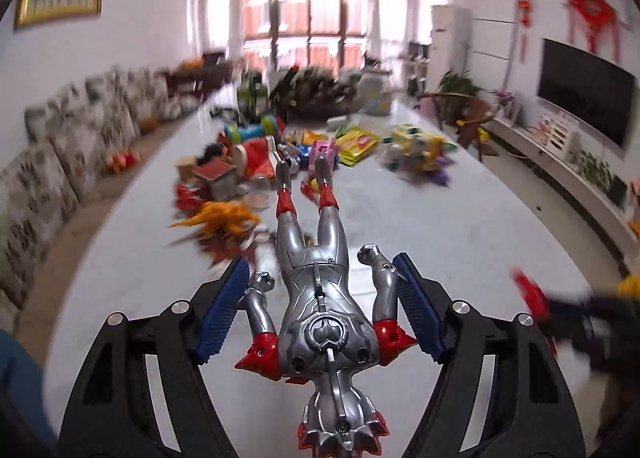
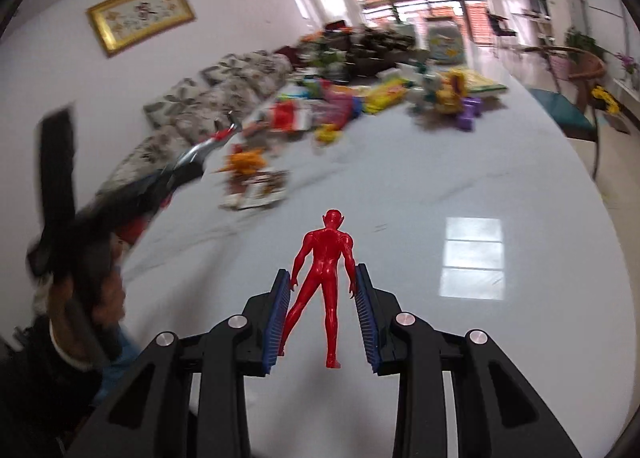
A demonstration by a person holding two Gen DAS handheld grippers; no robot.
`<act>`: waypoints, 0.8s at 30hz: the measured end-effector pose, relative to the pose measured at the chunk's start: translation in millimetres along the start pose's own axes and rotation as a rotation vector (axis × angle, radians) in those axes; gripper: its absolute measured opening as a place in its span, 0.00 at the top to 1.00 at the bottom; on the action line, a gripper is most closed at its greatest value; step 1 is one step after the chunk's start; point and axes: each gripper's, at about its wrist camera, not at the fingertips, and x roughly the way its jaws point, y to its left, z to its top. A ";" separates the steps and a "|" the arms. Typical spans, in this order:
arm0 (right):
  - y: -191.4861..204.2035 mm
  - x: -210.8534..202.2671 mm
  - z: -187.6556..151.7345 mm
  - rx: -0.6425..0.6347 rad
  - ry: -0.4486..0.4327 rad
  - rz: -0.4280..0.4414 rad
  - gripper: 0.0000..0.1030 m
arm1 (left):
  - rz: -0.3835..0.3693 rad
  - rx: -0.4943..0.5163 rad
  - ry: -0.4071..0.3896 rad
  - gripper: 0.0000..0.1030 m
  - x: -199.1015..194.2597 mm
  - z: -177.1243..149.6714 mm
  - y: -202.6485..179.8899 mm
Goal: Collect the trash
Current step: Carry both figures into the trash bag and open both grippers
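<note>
Left tongs (image 1: 322, 282): a silver and red action figure (image 1: 320, 298) is seen lengthwise between the blue pads (image 1: 224, 306), head toward the camera, legs pointing away. The figure's arms are touched by the pads on both sides, so it is read as grasped by the arms, with the tongs spread wide around it.

Right tongs (image 2: 322, 310): a small red figure (image 2: 322, 282) is clenched between the pads, upright, back to the camera, arms against the pad faces, feet nearer the camera.

Both figures are held above a pale glossy tabletop (image 2: 440, 177). A blurred pile of toys and packets (image 1: 304, 149) is spread well ahead of the left tongs; an orange dinosaur (image 1: 224, 217) lies ahead and to the left, nearer than the pile. In the right wrist view the left tongs are seen far left, blurred, gripped by a hand (image 2: 100, 298).
</note>
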 end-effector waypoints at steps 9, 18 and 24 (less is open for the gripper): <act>98.3 -16.6 -127.0 -0.107 0.183 0.125 0.68 | 0.093 -0.025 0.149 0.30 -101.8 -158.5 18.6; 103.1 54.4 -221.1 -0.087 0.464 0.054 0.68 | -0.012 -0.141 0.487 0.30 -56.1 -267.0 30.9; 69.3 133.1 -242.7 -0.089 0.603 -0.042 0.66 | -0.038 -0.088 0.634 0.30 2.7 -304.1 22.4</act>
